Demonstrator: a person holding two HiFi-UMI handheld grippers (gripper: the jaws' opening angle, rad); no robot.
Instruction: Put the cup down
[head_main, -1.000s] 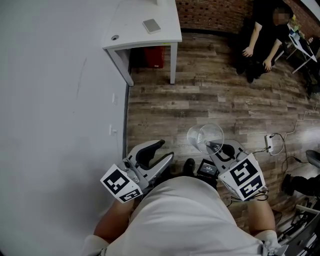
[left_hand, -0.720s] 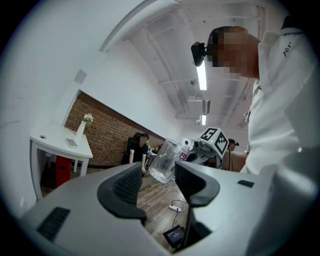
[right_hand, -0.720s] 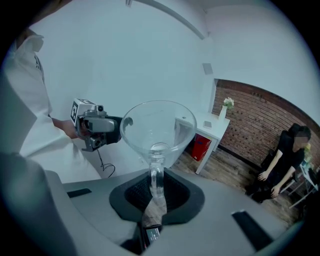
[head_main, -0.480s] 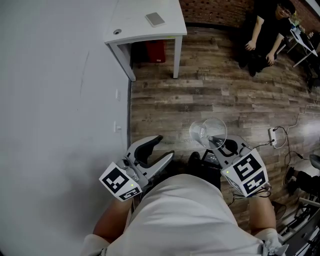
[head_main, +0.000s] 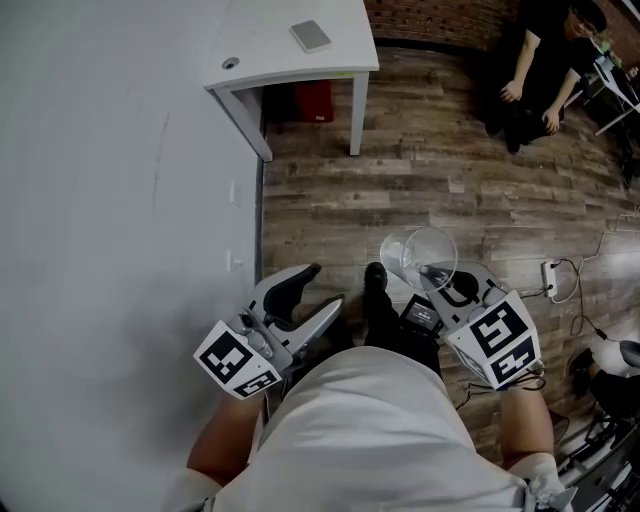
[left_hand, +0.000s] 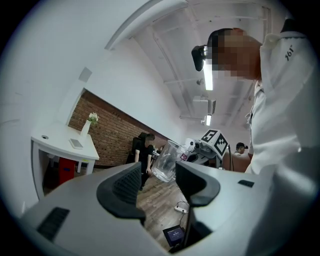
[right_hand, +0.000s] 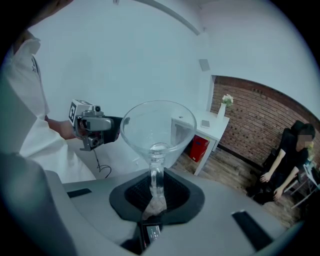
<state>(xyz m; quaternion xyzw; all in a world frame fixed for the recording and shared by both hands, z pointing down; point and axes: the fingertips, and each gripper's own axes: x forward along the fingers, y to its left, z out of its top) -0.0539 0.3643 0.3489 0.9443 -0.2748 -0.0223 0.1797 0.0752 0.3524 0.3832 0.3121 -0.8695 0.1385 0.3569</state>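
Observation:
A clear stemmed glass cup (head_main: 420, 255) is held above the wooden floor, its bowl tipped away from me. My right gripper (head_main: 440, 280) is shut on the cup's stem. In the right gripper view the stem of the cup (right_hand: 157, 130) stands pinched between the dark pads of the right gripper (right_hand: 156, 192). My left gripper (head_main: 318, 290) hangs open and empty at the left, near the white wall. In the left gripper view the left gripper (left_hand: 157, 182) shows a wide gap, and beyond it the cup (left_hand: 165, 160) in the right gripper (left_hand: 212, 142).
A white table (head_main: 290, 50) stands ahead by the wall (head_main: 120, 200), with a flat grey object (head_main: 311, 36) on top and a red box (head_main: 312, 100) beneath. A person in black (head_main: 540, 60) sits at the far right. A power strip (head_main: 552, 280) with cables lies on the floor.
My dark shoe has stepped forward between the grippers. Both grippers have shifted a little with me, the cup still in the right one. Neither gripper's jaws have changed.

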